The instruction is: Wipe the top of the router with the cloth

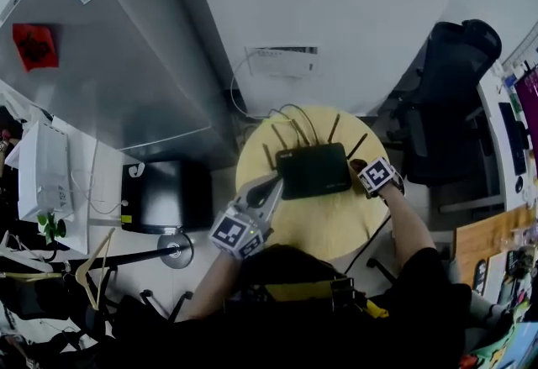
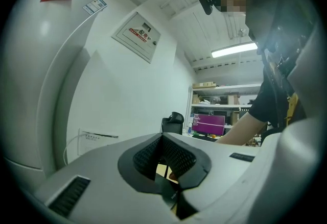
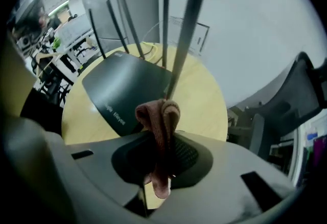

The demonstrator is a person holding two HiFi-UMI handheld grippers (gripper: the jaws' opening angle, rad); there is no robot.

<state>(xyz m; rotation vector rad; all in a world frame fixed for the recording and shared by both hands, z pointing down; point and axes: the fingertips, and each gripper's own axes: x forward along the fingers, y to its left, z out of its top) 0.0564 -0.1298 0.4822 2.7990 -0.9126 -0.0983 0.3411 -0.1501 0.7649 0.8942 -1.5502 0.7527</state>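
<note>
The black router [image 1: 313, 170] with several thin antennas lies on the round yellow table [image 1: 336, 229]. My left gripper [image 1: 276, 184] sits at the router's near left corner; in the left gripper view its jaws [image 2: 166, 177] are almost together, with a dark edge of the router pinched low between them. My right gripper [image 1: 360, 167] hovers at the router's right edge and is shut on a pinkish-brown cloth [image 3: 161, 126], which stands folded up out of the jaws. In the right gripper view the router [image 3: 122, 88] lies just beyond the cloth, and one antenna [image 3: 186, 29] rises right in front.
A black office chair [image 1: 445, 90] stands right of the table, close to its rim. A grey cabinet [image 1: 126, 65] and a black box [image 1: 164, 195] are on the left. Cables run from the router's back to a white wall box [image 1: 282, 60].
</note>
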